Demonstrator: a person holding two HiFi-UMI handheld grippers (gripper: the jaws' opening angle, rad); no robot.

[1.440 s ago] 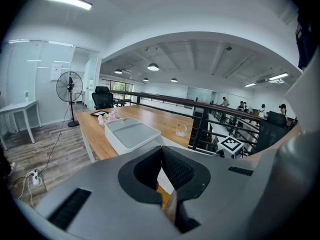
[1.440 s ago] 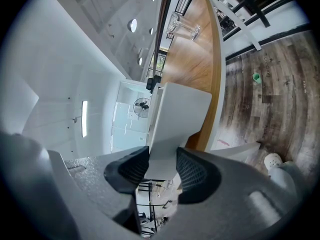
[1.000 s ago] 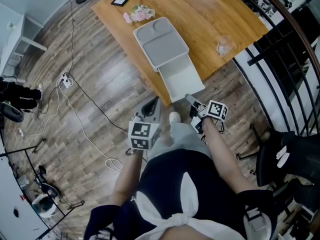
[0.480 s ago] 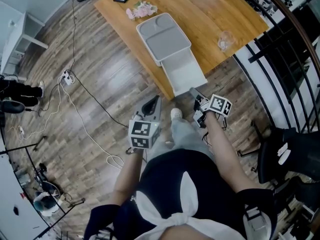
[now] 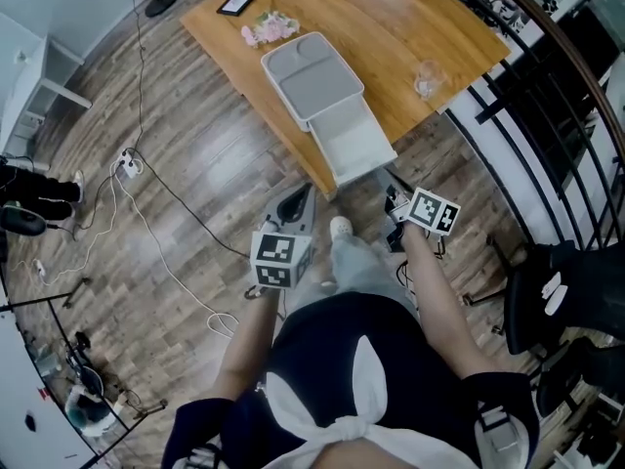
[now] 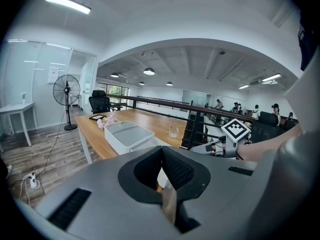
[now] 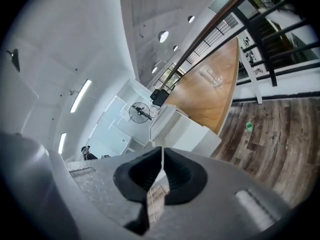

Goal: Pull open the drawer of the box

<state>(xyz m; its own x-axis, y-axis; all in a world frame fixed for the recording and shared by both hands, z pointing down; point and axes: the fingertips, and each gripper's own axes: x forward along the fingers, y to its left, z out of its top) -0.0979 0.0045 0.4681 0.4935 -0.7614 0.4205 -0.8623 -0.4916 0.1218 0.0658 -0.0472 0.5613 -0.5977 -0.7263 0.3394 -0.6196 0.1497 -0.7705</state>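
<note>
Right gripper (image 7: pixel 161 154) clenched on nothing, just off the open drawer (image 5: pixel 354 143).

Its jaws have just been closing and meet at the tips with nothing between them. It hangs off the desk's (image 5: pixel 420 18) near edge, close to the drawer's front but not touching it. The left gripper (image 6: pixel 161 150) is likewise clenched and empty, held over the floor (image 5: pixel 195 184) beside the desk's near corner. The box (image 5: pixel 312 78) lies lengthwise in the middle of the desk. The drawer stands pulled out of its near end, with its front at the desk's near edge by the near corner. Pink flowers (image 5: pixel 269 29) lie just beyond the box, with a small frame (image 5: pixel 237 1) behind them toward the far edge. A glass (image 5: pixel 427 81) stands near the right edge, well apart from the box.
</note>
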